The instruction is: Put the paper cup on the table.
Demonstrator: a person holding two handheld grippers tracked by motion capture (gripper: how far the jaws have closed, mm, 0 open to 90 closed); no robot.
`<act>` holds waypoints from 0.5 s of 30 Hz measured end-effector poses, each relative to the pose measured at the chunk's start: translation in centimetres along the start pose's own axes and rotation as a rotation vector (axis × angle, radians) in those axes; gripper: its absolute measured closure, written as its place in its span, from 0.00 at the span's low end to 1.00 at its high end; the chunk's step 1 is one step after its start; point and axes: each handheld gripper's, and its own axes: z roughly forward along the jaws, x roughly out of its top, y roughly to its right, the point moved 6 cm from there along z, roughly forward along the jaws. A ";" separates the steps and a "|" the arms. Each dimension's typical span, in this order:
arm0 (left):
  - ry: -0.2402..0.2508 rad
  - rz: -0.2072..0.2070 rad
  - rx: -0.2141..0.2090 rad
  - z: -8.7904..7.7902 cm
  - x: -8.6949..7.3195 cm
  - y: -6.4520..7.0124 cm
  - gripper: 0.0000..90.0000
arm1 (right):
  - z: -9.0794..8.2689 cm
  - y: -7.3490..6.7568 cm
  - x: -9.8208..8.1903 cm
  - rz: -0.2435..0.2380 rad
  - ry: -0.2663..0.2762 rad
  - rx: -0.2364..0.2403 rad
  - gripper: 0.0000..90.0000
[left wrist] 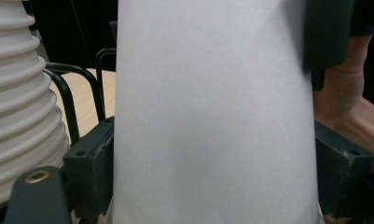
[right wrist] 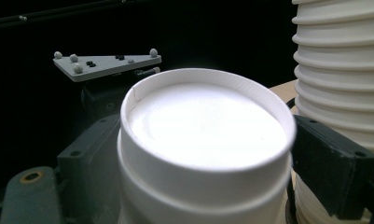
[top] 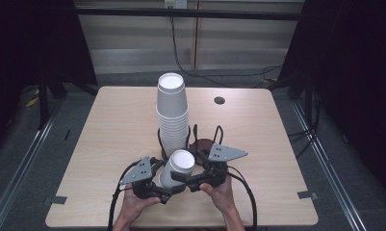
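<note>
White cup [top: 177, 167] clamped between both tools.

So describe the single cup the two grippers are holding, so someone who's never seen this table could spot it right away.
Start at the tall stack of white cups in a black wire holder mid-table. Just in front of it, toward the person, one white paper cup is clamped between the left gripper and right gripper. Unlike the stacked ones, it sits alone, tilted, flat base up.
</note>
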 end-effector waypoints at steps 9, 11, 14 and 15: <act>-0.043 -0.002 0.012 -0.8 0.1 -0.5 0.18 | -1.1 0.3 0.1 -0.006 -0.021 -0.014 0.14; -0.066 -0.003 0.017 -1.3 0.1 -0.8 0.18 | -1.3 0.5 0.1 -0.019 -0.040 -0.022 0.15; -0.098 0.013 0.016 -1.5 0.2 -0.9 0.18 | -1.8 0.7 -0.1 -0.019 -0.067 -0.032 0.14; -0.106 0.018 0.016 -1.5 0.3 -0.9 0.18 | -1.9 0.7 -0.2 -0.018 -0.072 -0.034 0.14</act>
